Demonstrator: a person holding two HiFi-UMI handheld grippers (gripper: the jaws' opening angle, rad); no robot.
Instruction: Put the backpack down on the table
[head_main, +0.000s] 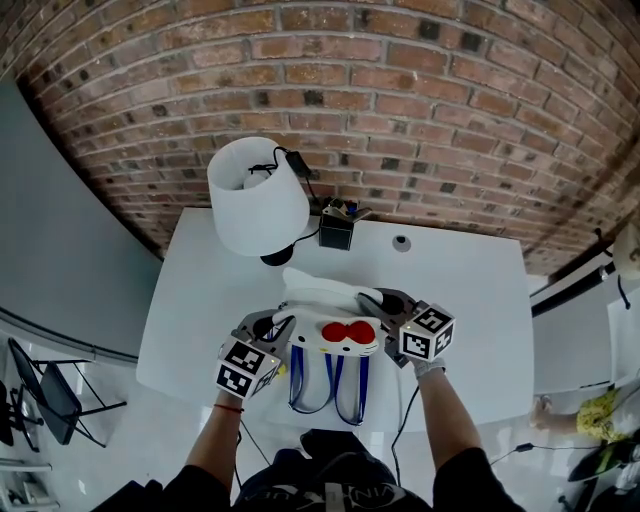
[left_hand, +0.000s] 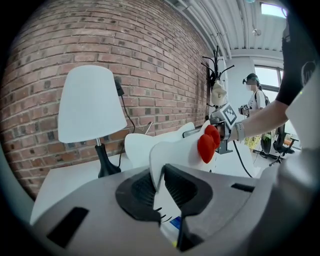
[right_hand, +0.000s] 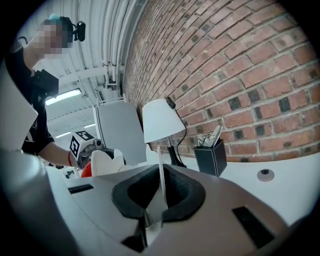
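The white backpack (head_main: 325, 312), with cat ears, a red bow (head_main: 347, 332) and blue straps (head_main: 330, 385), hangs over the white table's (head_main: 470, 330) near edge between my two grippers. My left gripper (head_main: 272, 325) is shut on the backpack's left ear (left_hand: 161, 152). My right gripper (head_main: 383, 309) is shut on its right edge, seen as a thin white panel (right_hand: 161, 172) between the pads. In the left gripper view the bow (left_hand: 207, 142) and my right gripper (left_hand: 225, 131) lie ahead. The straps dangle below the table edge.
A white lamp (head_main: 258, 195) on a black base stands at the table's back left, its cord running to the brick wall. A black pen holder (head_main: 337, 228) sits beside it, and a small round grommet (head_main: 401, 243) lies further right. A person stands in the far room (left_hand: 257, 102).
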